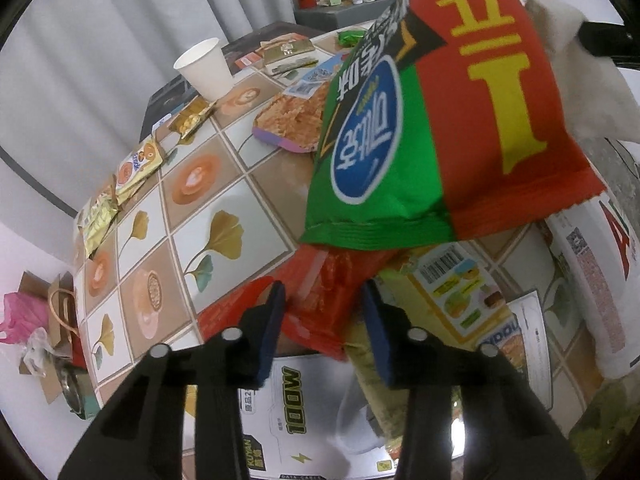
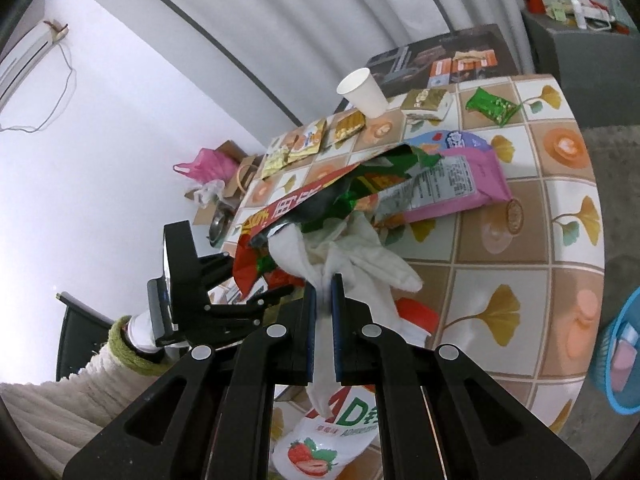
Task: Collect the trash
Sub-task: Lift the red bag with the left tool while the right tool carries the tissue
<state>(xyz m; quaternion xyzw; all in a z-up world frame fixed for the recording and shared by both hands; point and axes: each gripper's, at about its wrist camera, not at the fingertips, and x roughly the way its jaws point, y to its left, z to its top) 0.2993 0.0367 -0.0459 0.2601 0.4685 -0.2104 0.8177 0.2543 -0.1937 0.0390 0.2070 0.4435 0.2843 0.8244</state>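
White crumpled tissue paper (image 2: 352,256) is pinched between the closed blue-padded fingers (image 2: 311,320) of the right gripper (image 2: 325,300), a strip of it trailing down behind the pads. A large red and green crisp bag (image 1: 436,120) is seen hanging in the air with this tissue, above the round table with a tiled ginkgo-leaf cloth (image 1: 224,208).

Below the bag, the left gripper (image 1: 324,320) is pointed steeply down at a pile of wrappers. Its jaws are partly open, and a crinkled red plastic wrapper (image 1: 320,292) lies between the two fingers (image 1: 276,320), the left pad at its edge; whether it is squeezed cannot be told.

Farther across the table a white paper cup (image 1: 206,66) is standing upright, with small gold snack packets (image 1: 192,118) beside it.
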